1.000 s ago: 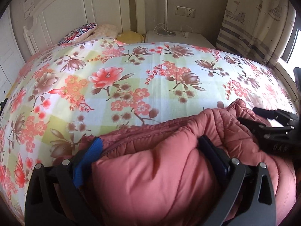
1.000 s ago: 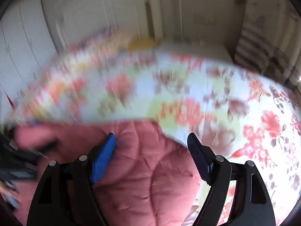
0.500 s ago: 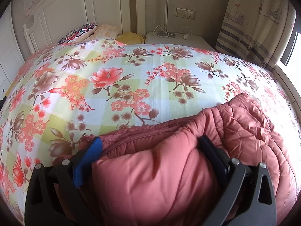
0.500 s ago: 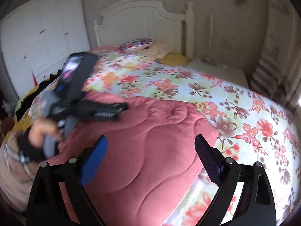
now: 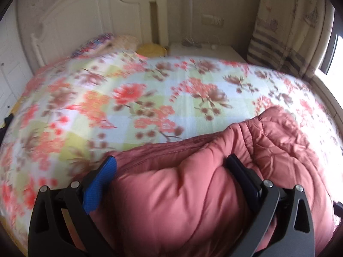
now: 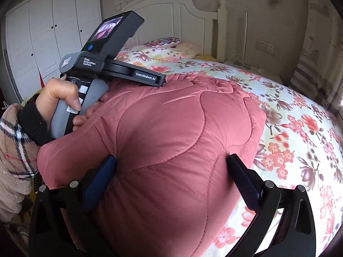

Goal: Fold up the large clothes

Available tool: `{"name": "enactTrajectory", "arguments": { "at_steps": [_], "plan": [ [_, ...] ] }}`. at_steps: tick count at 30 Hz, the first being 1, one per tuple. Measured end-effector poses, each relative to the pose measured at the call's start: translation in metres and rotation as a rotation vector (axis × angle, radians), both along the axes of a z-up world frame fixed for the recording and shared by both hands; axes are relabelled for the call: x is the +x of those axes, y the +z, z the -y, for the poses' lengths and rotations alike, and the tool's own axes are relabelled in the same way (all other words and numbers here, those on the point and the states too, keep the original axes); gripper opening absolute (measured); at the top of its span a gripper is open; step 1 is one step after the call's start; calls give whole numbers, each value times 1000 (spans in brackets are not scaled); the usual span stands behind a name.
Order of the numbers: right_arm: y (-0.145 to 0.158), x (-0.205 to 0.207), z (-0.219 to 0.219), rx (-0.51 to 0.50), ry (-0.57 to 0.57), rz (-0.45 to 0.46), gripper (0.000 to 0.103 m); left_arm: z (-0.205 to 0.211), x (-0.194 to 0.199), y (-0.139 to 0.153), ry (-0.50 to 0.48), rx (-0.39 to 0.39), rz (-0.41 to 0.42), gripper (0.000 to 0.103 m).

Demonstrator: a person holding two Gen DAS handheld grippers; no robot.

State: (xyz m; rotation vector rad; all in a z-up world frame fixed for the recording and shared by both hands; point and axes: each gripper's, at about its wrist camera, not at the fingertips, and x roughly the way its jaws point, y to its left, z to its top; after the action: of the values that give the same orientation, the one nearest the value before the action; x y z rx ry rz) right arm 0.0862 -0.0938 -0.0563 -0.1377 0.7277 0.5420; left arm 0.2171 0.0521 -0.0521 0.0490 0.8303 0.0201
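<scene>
I have the pink padded coat (image 6: 175, 150) bunched on the near side of the bed (image 5: 150, 98), filling the lower half of both wrist views. My left gripper (image 5: 171, 167) looks clenched on a thick fold of it, both pads sunk into the padding; I judge that pins the fold in place. My right gripper (image 6: 171, 165) is opening its jaws, the coat bulging between them. The pads look to be at its sides, but I read it as letting go rather than holding, probably to reach for another part. In the right wrist view, upper left, my left hand (image 6: 62, 100) grips the handle beside the coat.

The bed wears a flowered sheet. A white headboard (image 6: 171, 10) and pillows (image 6: 163, 41) sit at the top of the frame, a white wardrobe (image 6: 49, 32) at upper left, a striped curtain (image 5: 285, 32) at upper right.
</scene>
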Motion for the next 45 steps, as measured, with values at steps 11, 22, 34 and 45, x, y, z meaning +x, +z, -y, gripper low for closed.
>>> {"name": "enactTrajectory", "arguments": {
  "at_steps": [11,22,34,45],
  "plan": [
    [2,-16,25,117,-45,-35,99,-41,-91,-2,-4,-76,84,101],
    [16,-30,51,216,-95,-76,99,-109,-157,5,-24,-506,77,101],
    [-27,5,88,552,2,-412,99,-122,-166,-40,-160,-916,-78,101],
    [-52,14,81,597,32,-483,99,-86,-153,-53,-216,-759,-102,101]
  ]
}}
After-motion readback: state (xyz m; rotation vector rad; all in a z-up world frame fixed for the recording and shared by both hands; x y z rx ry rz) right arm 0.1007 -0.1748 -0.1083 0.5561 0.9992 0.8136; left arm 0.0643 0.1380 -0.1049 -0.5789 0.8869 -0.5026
